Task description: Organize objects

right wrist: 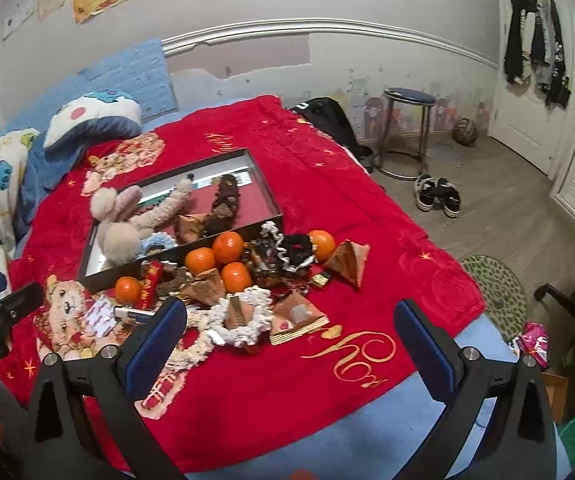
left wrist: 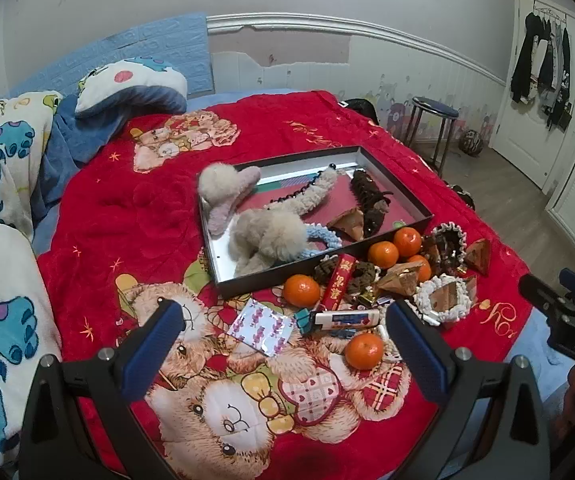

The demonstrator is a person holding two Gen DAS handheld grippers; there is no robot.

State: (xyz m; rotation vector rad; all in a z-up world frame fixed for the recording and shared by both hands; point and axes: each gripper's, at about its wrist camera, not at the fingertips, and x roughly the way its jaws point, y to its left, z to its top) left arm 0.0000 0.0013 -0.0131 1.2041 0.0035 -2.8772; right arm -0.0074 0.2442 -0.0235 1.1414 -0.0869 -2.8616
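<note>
Both tools hang over the near end of the bed with nothing taken up: the left gripper (left wrist: 283, 344) has its blue-padded fingers (left wrist: 153, 350) spread as wide as they go and empty, and the right gripper (right wrist: 289, 340) is likewise fully spread and empty above the red plush bedspread printed with teddy bears (right wrist: 327, 208). Judging by how things lie, the sorting looks partly begun at most, with most of the small things loose on the bedspread. Nearest the left gripper lies one lone orange mandarin (left wrist: 364, 351), then a white lighter with a red and blue label (left wrist: 347, 317), a small teal binder clip (left wrist: 302, 317) and a flat foil sachet with a pink pattern (left wrist: 260, 330). Just beyond come a red cracker-like tube with gold characters (left wrist: 340, 282), a second mandarin beside it, and a cluster of three more, so I count five from the left wrist; the right wrist view shows one further mandarin (right wrist: 321, 245) behind a black scrunchie, six in all. Mixed among them are at least four brown paper pyramid-shaped parcels (left wrist: 479, 255), one white crocheted scrunchie (left wrist: 443, 300), a frilled dark one, and some dark brown knitted bits I cannot count. Farther back, touching the pile, sits the shallow black rectangular tray with a mirrored floor (left wrist: 423, 218); it already holds two beige fluffy hair claws (left wrist: 227, 192), a long cream plush band, a pale blue crocheted scrunchie (left wrist: 325, 240), a dark brown fuzzy band and one more paper parcel.
</note>
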